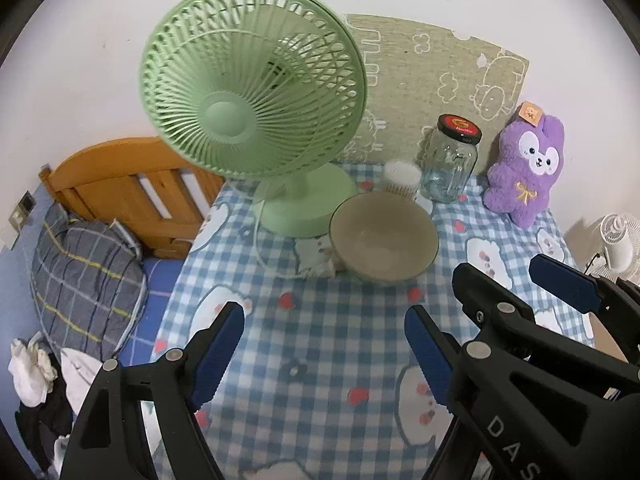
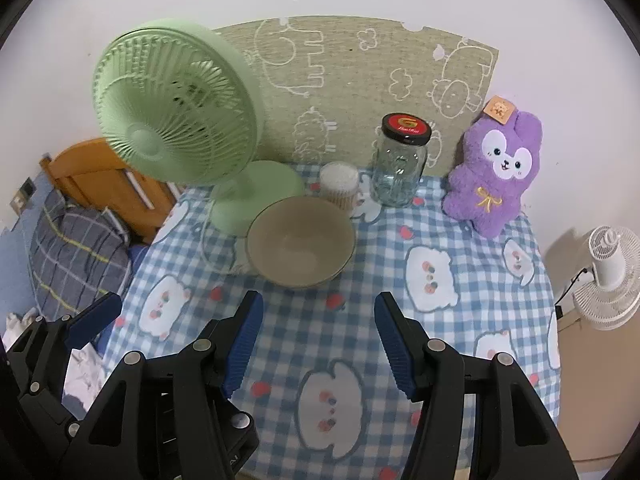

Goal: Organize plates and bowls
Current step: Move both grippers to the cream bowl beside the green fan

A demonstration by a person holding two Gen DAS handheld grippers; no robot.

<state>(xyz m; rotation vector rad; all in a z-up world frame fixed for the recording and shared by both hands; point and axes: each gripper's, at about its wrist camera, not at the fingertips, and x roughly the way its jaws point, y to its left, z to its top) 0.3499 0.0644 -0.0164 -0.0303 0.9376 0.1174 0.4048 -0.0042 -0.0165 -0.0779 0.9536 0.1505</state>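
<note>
One bowl (image 2: 301, 241) (seemingly empty), one jar (image 2: 400, 164), two fans.

We see both views evenly and fairly brightly lit by soft indoor light, with no harsh glare. The green fan (image 1: 253, 104) is smeared by motion blur in both views, and the checked tablecloth (image 1: 320, 344) looks soft. Fisheye distortion bends the wall and table edges, and black vignetting fills the corners. The white fan (image 2: 610, 276) throws a faint shadow on the wall. The glass jar (image 2: 399, 168) shows small glints.
</note>
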